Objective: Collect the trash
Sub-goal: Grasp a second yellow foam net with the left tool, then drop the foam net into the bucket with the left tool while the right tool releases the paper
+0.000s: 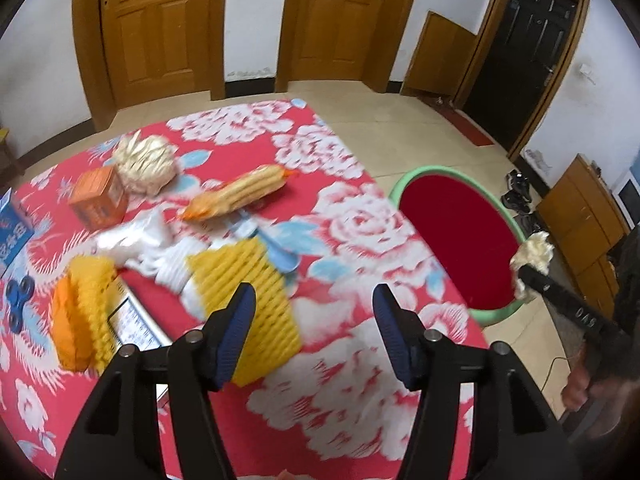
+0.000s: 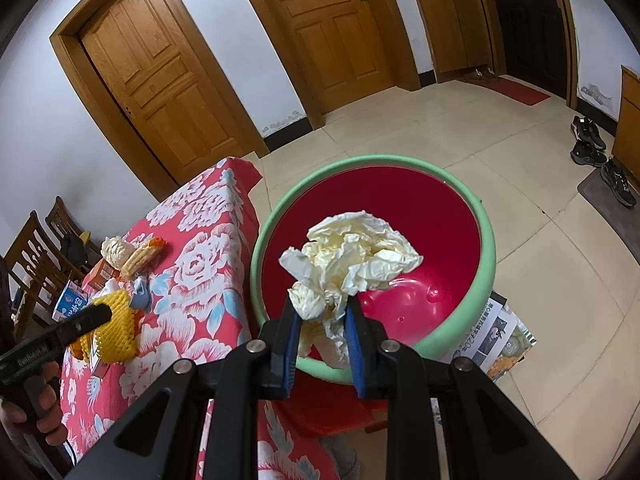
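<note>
Your open, empty left gripper (image 1: 314, 336) has the yellow foam net (image 1: 246, 304) at ten o'clock, while your right gripper (image 2: 322, 312) pinches crumpled tissue (image 2: 352, 256) over the basin (image 2: 486, 240).

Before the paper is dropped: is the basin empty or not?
Empty, as far as visible: the basin shows a bare red inside; the paper hides part of it.

Left claw (image 1: 314, 320) tilts downward, its blue-padded jaws spread wide with nothing between them. Right claw (image 2: 322, 320) also angles down, jaws pinched nearly together on a paper wad (image 2: 352, 252). A hand (image 2: 38, 408) grips the left claw's handle.
</note>
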Demonstrator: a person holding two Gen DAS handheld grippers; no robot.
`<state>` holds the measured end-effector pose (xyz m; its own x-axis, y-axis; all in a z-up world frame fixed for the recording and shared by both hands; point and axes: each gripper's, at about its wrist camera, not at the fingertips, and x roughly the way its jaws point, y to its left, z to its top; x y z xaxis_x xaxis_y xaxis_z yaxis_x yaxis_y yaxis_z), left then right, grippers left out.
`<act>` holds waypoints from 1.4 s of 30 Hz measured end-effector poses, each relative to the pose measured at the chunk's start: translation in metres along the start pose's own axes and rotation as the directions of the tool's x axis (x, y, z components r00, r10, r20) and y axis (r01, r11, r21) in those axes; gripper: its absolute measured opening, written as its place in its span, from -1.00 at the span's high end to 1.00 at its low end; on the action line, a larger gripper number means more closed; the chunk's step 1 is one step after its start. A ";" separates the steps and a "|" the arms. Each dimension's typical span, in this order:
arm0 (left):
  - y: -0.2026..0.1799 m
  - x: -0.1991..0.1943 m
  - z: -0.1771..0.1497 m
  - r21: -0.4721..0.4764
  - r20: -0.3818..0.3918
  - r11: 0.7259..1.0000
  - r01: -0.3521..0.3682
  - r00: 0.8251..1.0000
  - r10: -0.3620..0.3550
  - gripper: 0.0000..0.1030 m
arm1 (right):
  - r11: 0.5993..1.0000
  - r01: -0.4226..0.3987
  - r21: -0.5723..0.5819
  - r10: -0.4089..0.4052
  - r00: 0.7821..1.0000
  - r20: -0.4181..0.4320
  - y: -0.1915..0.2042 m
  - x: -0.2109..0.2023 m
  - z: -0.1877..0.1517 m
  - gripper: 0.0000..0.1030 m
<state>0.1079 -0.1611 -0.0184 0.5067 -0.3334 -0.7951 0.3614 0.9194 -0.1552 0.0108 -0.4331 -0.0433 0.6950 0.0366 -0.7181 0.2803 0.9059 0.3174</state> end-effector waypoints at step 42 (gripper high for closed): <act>0.022 -0.039 -0.016 -0.045 0.110 0.999 0.016 0.994 -0.011 0.79 | 0.998 -0.053 -0.031 0.054 0.998 0.016 0.018 -0.009 -0.001 0.53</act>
<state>0.0831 -0.1240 -0.0001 0.5859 -0.3647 -0.7237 0.3340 0.9223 -0.1944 0.0091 -0.4167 -0.0313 0.7197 0.0784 -0.6898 0.2222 0.9153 0.3359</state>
